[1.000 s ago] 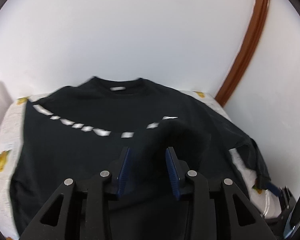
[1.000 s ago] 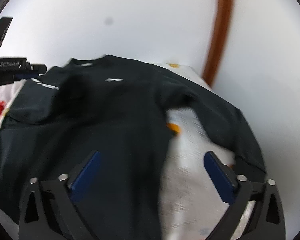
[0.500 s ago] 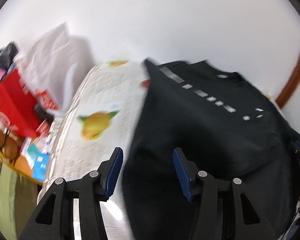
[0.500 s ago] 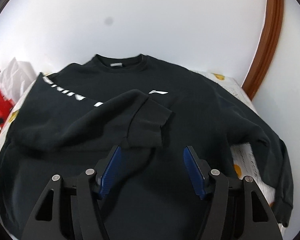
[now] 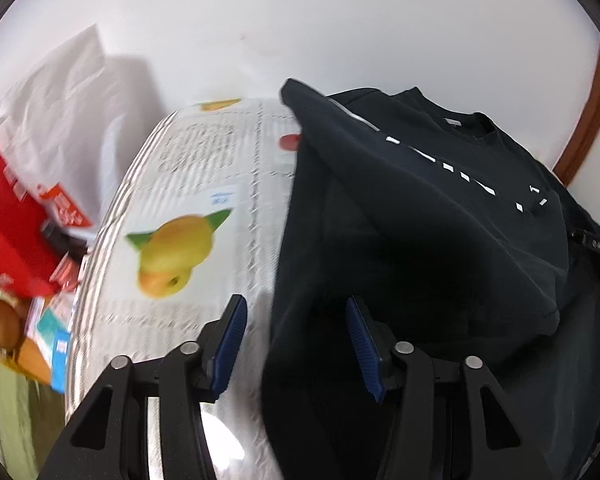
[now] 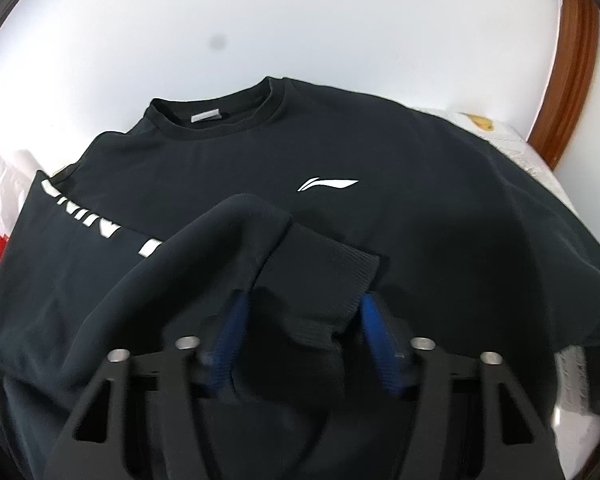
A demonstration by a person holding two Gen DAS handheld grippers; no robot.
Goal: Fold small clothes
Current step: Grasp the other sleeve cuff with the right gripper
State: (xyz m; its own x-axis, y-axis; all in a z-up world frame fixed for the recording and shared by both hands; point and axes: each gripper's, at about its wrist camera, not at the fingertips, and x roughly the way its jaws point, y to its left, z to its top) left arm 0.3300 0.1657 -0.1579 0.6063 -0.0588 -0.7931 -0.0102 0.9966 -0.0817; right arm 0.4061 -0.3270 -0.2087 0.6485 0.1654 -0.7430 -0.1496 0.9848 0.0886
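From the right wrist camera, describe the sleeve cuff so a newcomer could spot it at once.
Start with the black sweatshirt spread over the fruit-print table cover. One sleeve is folded across its chest, below the white chest logo. The ribbed cuff at its end lies between the blue pads of the closing right gripper; its ribbing sets it apart from the smooth fabric around it.

White wall [image 5: 300, 20] behind; brown wooden trim [image 6: 572, 60] curving at its right. Table cover [image 5: 204, 184], white with grey print and yellow fruit pictures. Beside it, left: white bag [image 5: 60, 92], red carton [image 5: 8, 232], brown eggs [image 5: 0, 320].
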